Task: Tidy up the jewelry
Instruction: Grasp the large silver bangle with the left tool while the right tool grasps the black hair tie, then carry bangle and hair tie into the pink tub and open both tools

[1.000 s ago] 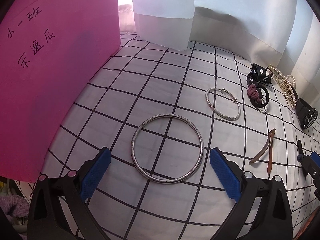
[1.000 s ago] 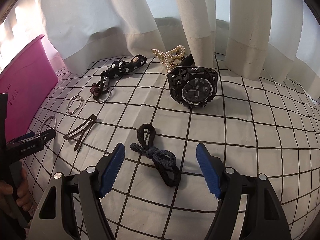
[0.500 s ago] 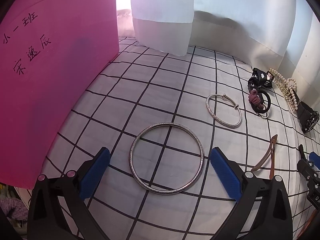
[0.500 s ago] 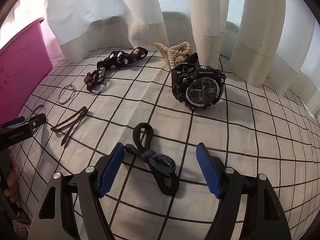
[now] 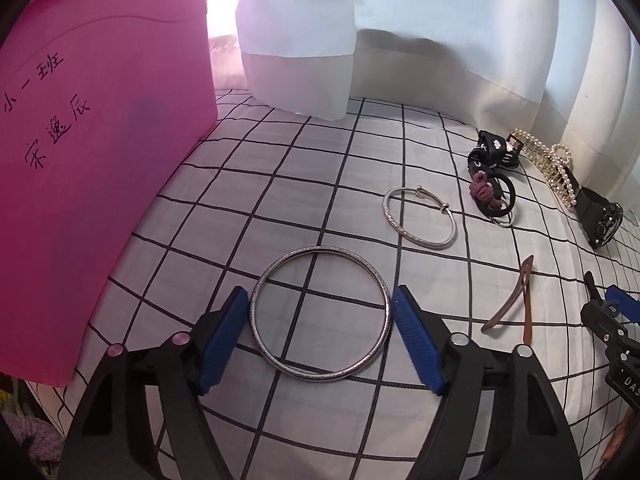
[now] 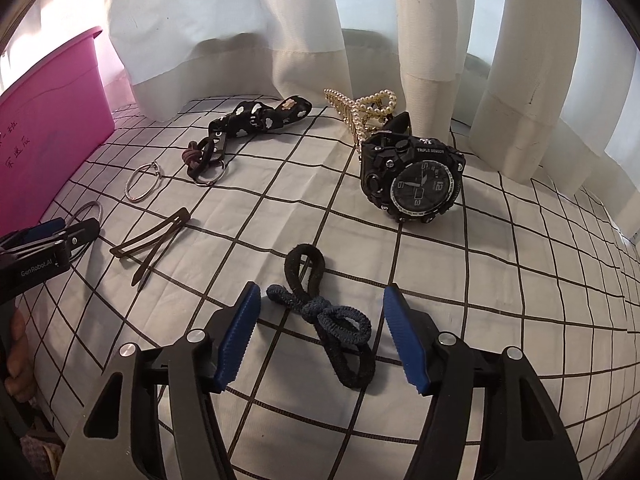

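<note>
A large silver bangle [image 5: 316, 249] lies flat on the checked cloth, between the blue pads [image 5: 224, 336] of my left gripper [image 5: 320, 300]. The jaws are closing; the pads stand right at its rim on both sides. A knotted bundle of dark hair ties [image 6: 320, 308] lies between the pads [image 6: 400, 340] of my right gripper [image 6: 322, 294], whose jaws are closing too, with small gaps left on both sides. A smaller silver bangle [image 5: 419, 189] lies beyond the large one. The pink box [image 5: 100, 160] with handwriting stands at the left.
A brown hair clip [image 6: 156, 240], a black tie with a pink knot [image 5: 486, 192], a cloud-print strap [image 6: 260, 116], a pearl claw clip [image 6: 360, 112] and a black watch [image 6: 416, 184] lie on the cloth. White curtains hang close behind. A hand [image 6: 16, 344] holds the left gripper.
Both pairs of jaws have narrowed: the left ones onto the sides of the large bangle, the right ones toward the hair ties. Neither object has moved.
</note>
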`<action>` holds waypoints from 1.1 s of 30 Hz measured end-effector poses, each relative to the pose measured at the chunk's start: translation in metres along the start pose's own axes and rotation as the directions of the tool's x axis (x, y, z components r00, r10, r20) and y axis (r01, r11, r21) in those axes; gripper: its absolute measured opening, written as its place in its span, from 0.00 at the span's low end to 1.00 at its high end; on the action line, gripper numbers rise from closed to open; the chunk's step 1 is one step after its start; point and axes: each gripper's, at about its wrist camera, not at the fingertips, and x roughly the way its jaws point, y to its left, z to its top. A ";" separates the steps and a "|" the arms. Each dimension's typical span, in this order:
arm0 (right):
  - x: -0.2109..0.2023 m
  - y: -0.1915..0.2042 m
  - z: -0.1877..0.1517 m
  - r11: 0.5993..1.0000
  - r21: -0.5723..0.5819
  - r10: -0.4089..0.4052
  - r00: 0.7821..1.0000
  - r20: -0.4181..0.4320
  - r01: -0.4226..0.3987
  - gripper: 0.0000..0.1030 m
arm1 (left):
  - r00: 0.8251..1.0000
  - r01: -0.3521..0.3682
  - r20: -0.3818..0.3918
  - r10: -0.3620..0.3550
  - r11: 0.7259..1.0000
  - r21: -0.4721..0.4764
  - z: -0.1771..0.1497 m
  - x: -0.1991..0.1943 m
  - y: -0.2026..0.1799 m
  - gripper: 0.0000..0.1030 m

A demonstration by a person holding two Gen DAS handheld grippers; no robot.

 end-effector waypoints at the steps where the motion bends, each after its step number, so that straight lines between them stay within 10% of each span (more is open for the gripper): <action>1: -0.001 0.002 0.000 1.000 -0.006 0.008 1.000 0.003 -0.008 0.52 | 1.000 -0.003 0.007 0.004 1.000 -0.004 -0.001 0.000 0.000 0.69; 6: -0.003 0.013 -0.001 0.997 -0.035 0.068 0.998 0.014 -0.068 0.13 | 1.000 0.001 0.010 -0.001 1.000 -0.016 0.000 -0.001 0.002 0.69; 33: -0.047 0.002 0.006 0.991 0.026 0.129 0.989 0.069 -0.131 0.12 | 0.998 0.020 0.053 -0.015 0.996 -0.088 0.006 -0.051 0.015 0.68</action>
